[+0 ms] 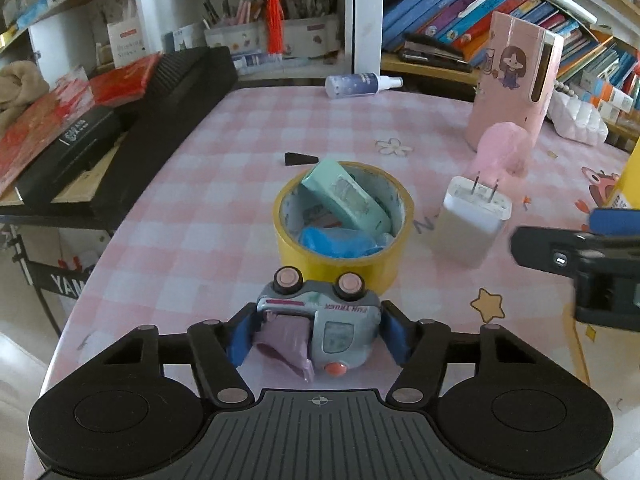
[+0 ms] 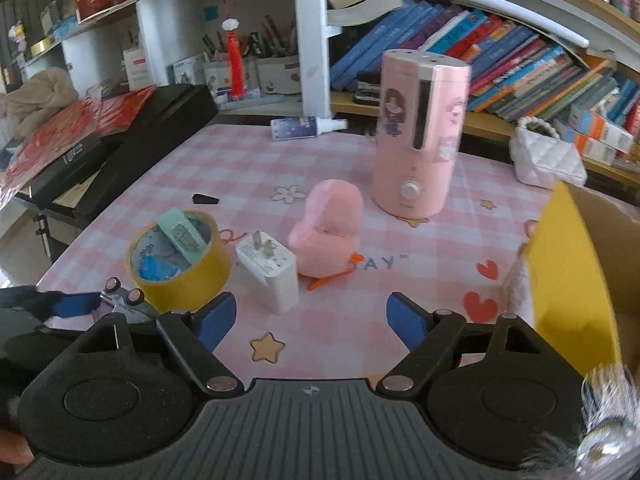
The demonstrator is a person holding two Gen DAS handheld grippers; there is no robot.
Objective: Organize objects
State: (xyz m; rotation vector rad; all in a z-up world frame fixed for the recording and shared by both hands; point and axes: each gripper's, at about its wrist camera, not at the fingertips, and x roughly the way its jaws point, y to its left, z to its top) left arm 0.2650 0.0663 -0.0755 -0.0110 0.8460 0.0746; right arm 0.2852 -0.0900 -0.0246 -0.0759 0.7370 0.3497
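My left gripper (image 1: 316, 334) is shut on a small toy truck (image 1: 320, 320), which lies on its side with pink wheels pointing away, just in front of a yellow tape roll (image 1: 344, 268). The roll holds a mint green case (image 1: 346, 196) and a blue item (image 1: 340, 242). A white charger plug (image 1: 470, 220) stands right of the roll, with a pink plush duck (image 1: 502, 152) behind it. My right gripper (image 2: 312, 324) is open and empty above the pink checked table (image 2: 360, 296), in front of the charger (image 2: 270, 270) and the duck (image 2: 328, 232). The truck (image 2: 122, 304) shows at the left.
A pink humidifier (image 2: 416, 136) stands behind the duck. A yellow cardboard box (image 2: 580, 280) is at the right. A spray bottle (image 2: 304, 126) lies at the table's far edge, a small black wedge (image 2: 206, 199) nearer. A black case (image 1: 132, 136) and bookshelves border the table.
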